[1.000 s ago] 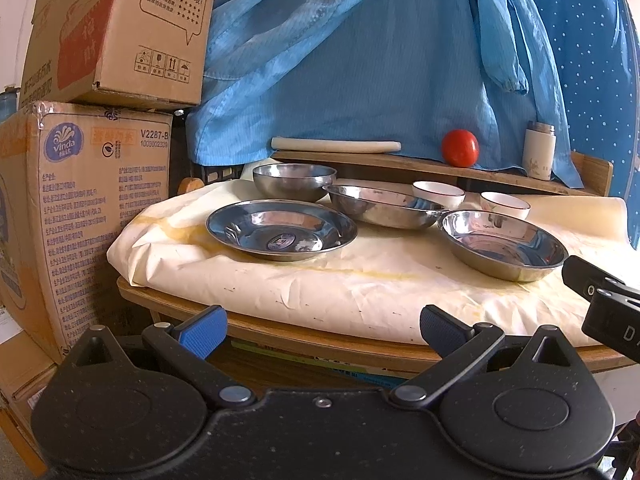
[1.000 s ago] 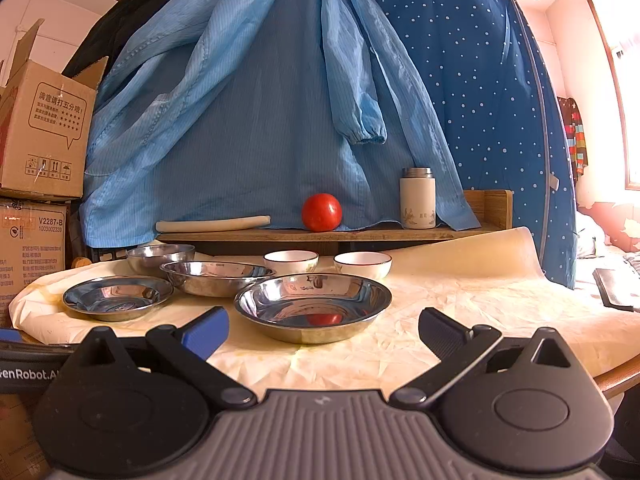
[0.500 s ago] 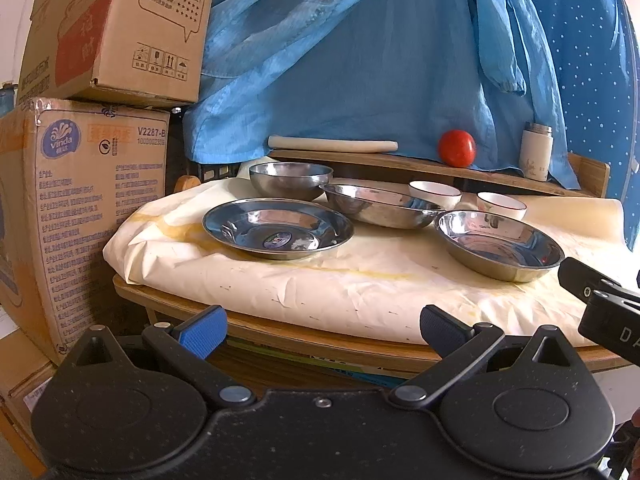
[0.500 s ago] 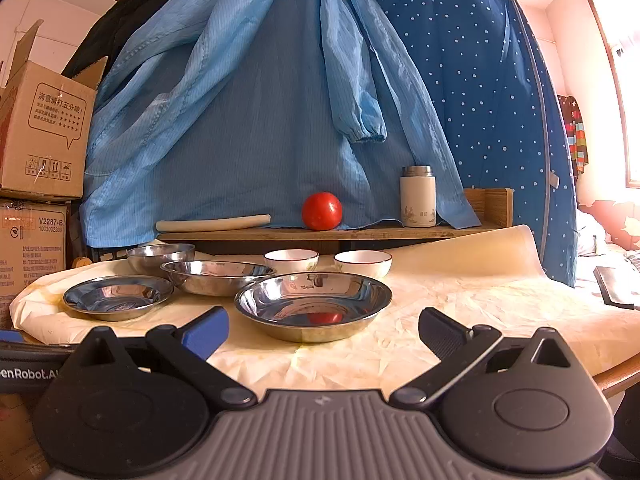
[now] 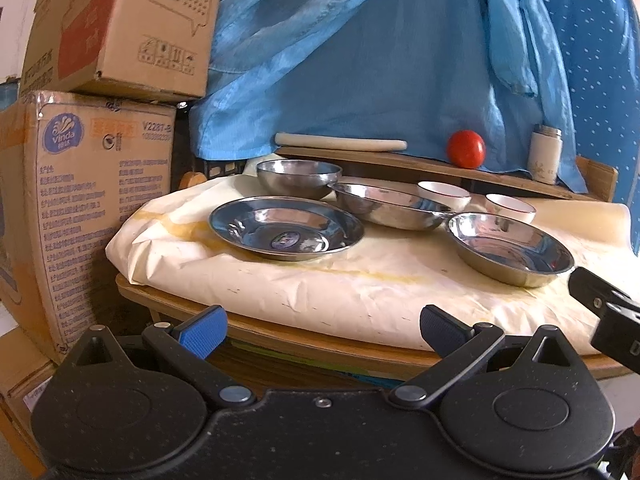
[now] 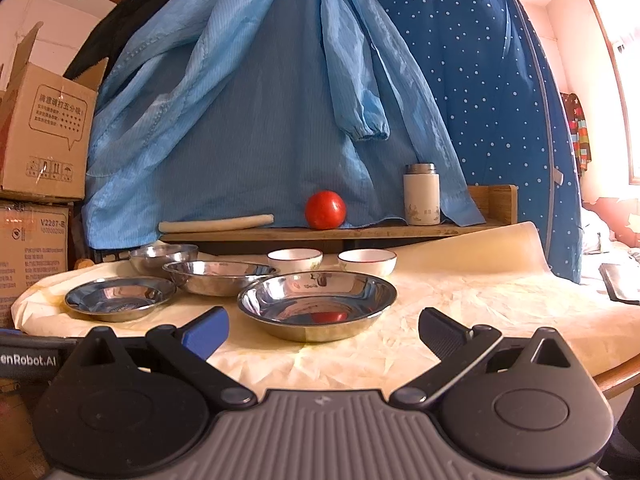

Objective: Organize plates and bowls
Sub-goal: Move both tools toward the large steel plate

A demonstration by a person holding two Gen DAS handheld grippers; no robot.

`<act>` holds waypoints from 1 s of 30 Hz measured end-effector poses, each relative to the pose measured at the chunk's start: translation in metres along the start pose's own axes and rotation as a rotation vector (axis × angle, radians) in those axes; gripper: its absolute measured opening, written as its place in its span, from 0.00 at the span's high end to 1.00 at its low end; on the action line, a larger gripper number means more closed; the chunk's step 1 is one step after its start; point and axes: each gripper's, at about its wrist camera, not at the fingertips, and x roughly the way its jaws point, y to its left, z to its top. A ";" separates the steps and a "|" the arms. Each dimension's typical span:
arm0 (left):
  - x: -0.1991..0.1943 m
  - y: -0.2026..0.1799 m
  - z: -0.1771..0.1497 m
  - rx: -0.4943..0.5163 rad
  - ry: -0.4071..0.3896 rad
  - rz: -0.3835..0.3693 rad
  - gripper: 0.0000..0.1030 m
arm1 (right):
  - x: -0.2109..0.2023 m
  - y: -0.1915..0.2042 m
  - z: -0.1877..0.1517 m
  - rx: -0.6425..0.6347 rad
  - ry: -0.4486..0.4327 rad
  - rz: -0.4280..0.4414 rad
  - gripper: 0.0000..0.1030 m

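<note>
While both grippers hover short of the table (image 6: 500,296), fingers wide
Left gripper (image 5: 322,330) faces the left steel plate (image 5: 286,232); right gripper (image 6: 324,330) faces the right steel plate (image 6: 316,302)

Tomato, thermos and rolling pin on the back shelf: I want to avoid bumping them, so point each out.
tomato (image 6: 325,209), right wrist view, middle of its front
thermos (image 6: 421,199), right wrist view, white body
rolling pin (image 6: 216,224), right wrist view, mid-length

Steel plates (image 5: 286,232): polished metal, mirror-glossy.
Small bowls (image 6: 295,260): glazed white ceramic.
Surface cover (image 6: 460,312): cream paper, matt, creased.
Shelf (image 6: 360,233): bare wood.
Boxes (image 5: 80,200): matt cardboard.
Gripper pads (image 5: 202,332): blue, ribbed.
</note>
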 end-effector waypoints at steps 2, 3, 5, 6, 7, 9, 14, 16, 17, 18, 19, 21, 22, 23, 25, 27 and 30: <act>0.004 0.006 0.004 -0.015 0.003 0.007 0.01 | 0.000 0.000 -0.001 0.003 -0.013 0.010 0.00; 0.005 0.009 0.006 -0.025 -0.001 0.019 0.01 | 0.001 0.001 -0.001 0.005 -0.017 0.015 0.00; 0.007 0.016 0.011 -0.041 -0.011 0.042 0.01 | 0.003 0.001 -0.001 0.010 -0.018 0.029 0.00; 0.009 0.019 0.014 -0.047 -0.016 0.053 0.01 | 0.004 0.001 -0.001 0.012 -0.019 0.034 0.00; 0.010 0.023 0.017 -0.052 -0.024 0.064 0.01 | 0.005 0.001 -0.001 0.013 -0.020 0.040 0.00; 0.013 0.028 0.022 -0.056 -0.033 0.083 0.01 | 0.008 0.002 -0.002 0.012 -0.021 0.047 0.00; 0.026 0.036 0.034 -0.056 -0.034 0.116 0.01 | 0.020 0.004 -0.005 0.011 -0.009 0.061 0.00; 0.032 0.037 0.040 -0.046 -0.037 0.122 0.01 | 0.026 0.003 -0.004 0.015 -0.006 0.066 0.00; 0.035 0.037 0.044 -0.040 -0.042 0.123 0.01 | 0.029 0.003 -0.002 0.017 -0.004 0.070 0.00; 0.037 0.036 0.047 -0.034 -0.046 0.123 0.01 | 0.032 0.002 -0.001 0.017 -0.005 0.074 0.00; 0.041 0.036 0.052 -0.026 -0.051 0.117 0.01 | 0.034 0.002 0.000 0.018 -0.005 0.077 0.00; 0.048 0.035 0.060 -0.021 -0.047 0.101 0.01 | 0.042 -0.001 0.004 0.021 0.003 0.085 0.00; 0.053 0.035 0.066 -0.023 -0.043 0.083 0.01 | 0.046 -0.002 0.005 0.023 0.009 0.090 0.00; 0.056 0.035 0.069 -0.026 -0.040 0.069 0.01 | 0.050 -0.005 0.007 0.025 0.016 0.096 0.00; 0.065 0.033 0.078 -0.028 -0.040 0.047 0.01 | 0.057 -0.009 0.009 0.030 0.032 0.110 0.00; 0.073 0.029 0.086 -0.013 -0.038 0.032 0.01 | 0.064 -0.015 0.014 0.035 0.048 0.124 0.00; 0.089 0.020 0.100 0.009 -0.029 -0.002 0.01 | 0.077 -0.025 0.026 0.038 0.063 0.152 0.00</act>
